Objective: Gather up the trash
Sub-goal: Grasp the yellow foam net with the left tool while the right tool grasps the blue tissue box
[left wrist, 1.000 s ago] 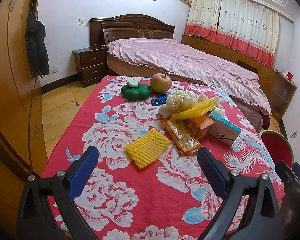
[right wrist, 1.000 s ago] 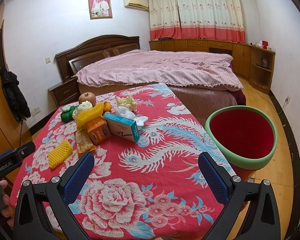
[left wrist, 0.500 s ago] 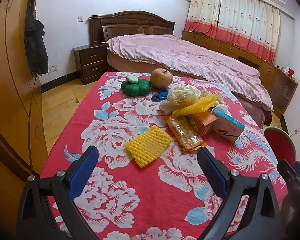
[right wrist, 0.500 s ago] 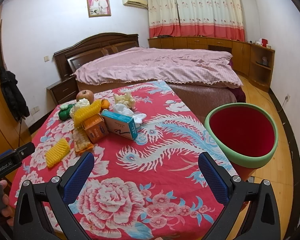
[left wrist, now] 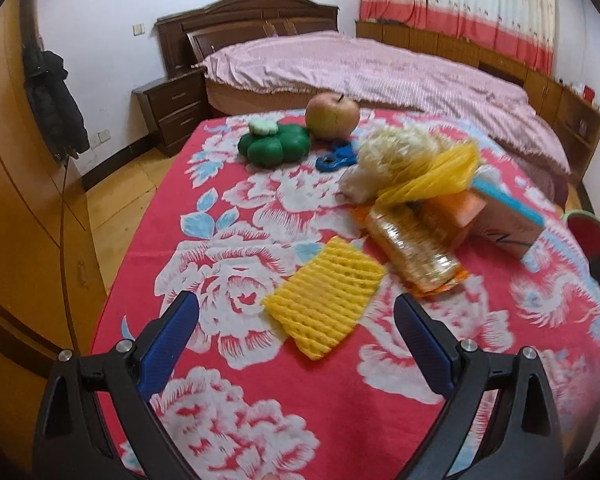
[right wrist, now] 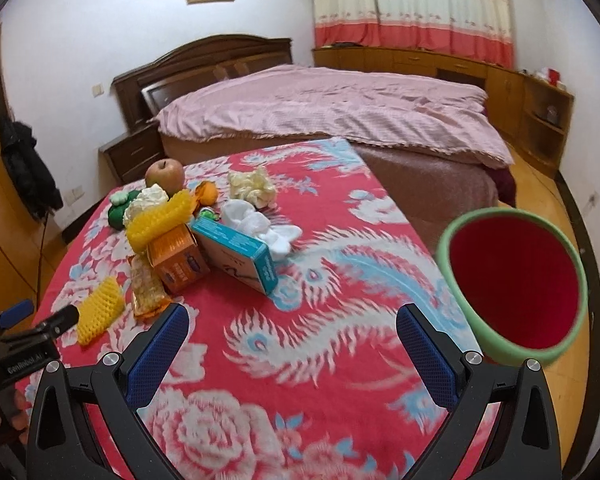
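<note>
Left claw [left wrist: 296, 322] wide, empty, just short of yellow foam fruit net [left wrist: 325, 297]: light, squashy; pinch near edge.

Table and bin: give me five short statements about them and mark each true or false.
1. The left gripper is open and holds nothing. True.
2. The apple lies inside the bin. False: it sits on the table, beside the green toy; the bin shows nothing inside.
3. The flat yellow foam net lies apart from the pile, nearest the left gripper. True.
4. The right gripper is shut on the blue box. False: it is open, short of the box.
5. The bin stands on the table. False: it is beyond the table's edge.
</note>
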Action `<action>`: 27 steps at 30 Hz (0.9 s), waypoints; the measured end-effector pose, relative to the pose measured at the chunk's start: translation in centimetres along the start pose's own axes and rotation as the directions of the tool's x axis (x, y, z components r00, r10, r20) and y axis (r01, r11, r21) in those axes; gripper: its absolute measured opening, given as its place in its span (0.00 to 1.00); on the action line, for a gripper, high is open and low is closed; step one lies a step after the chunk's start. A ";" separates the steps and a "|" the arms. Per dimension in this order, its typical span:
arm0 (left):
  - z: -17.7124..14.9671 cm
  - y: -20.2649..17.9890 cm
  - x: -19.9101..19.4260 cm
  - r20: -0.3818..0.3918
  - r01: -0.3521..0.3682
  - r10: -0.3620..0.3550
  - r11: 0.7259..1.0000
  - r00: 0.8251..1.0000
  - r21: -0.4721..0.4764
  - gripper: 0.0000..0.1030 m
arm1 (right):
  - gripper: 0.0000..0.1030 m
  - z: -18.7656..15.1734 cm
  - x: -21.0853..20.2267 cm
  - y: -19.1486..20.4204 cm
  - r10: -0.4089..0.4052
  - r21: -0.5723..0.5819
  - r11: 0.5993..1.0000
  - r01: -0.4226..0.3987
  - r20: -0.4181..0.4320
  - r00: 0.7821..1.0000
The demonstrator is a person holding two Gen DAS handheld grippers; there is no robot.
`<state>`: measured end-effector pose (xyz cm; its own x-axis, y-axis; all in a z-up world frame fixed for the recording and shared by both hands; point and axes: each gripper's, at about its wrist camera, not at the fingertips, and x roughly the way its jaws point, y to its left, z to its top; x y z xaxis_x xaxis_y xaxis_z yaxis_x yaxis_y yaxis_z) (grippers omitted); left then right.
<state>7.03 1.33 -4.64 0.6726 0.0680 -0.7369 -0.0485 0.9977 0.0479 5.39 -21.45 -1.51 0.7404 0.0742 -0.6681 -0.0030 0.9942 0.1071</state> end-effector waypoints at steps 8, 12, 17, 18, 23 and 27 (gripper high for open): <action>0.1 0.4 4.1 -0.092 0.051 -0.048 0.998 0.995 0.023 0.84 | 0.99 2.3 5.4 2.0 0.028 -0.079 0.996 -0.035 -0.095 0.995; -0.1 0.4 4.9 -0.110 0.124 -0.121 0.992 0.986 0.019 0.79 | 0.89 2.8 7.6 2.9 0.015 -0.096 0.995 -0.027 -0.124 0.992; 0.0 0.2 4.9 -0.101 0.207 -0.200 0.976 0.975 0.062 0.59 | 0.48 2.9 9.6 2.8 0.017 -0.046 0.999 -0.026 -0.189 0.982; 0.0 0.4 4.8 -0.096 0.228 -0.222 0.972 0.970 0.060 0.53 | 0.45 2.8 9.9 2.7 0.029 -0.029 0.999 -0.035 -0.203 0.979; 0.4 1.1 5.0 -0.087 0.312 -0.309 0.950 0.947 0.027 0.29 | 0.34 2.6 10.1 2.5 0.054 0.022 0.998 -0.050 -0.212 0.976; 0.5 1.8 5.3 -0.076 0.352 -0.351 0.936 0.933 -0.012 0.13 | 0.29 2.3 9.7 2.7 0.079 0.045 0.996 -0.071 -0.207 0.975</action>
<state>10.86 3.49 -8.14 0.5884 -0.2874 -0.7558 0.1824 0.9578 -0.2222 14.13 -18.20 -6.05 0.5823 0.1666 -0.7957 -0.0251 0.9820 0.1872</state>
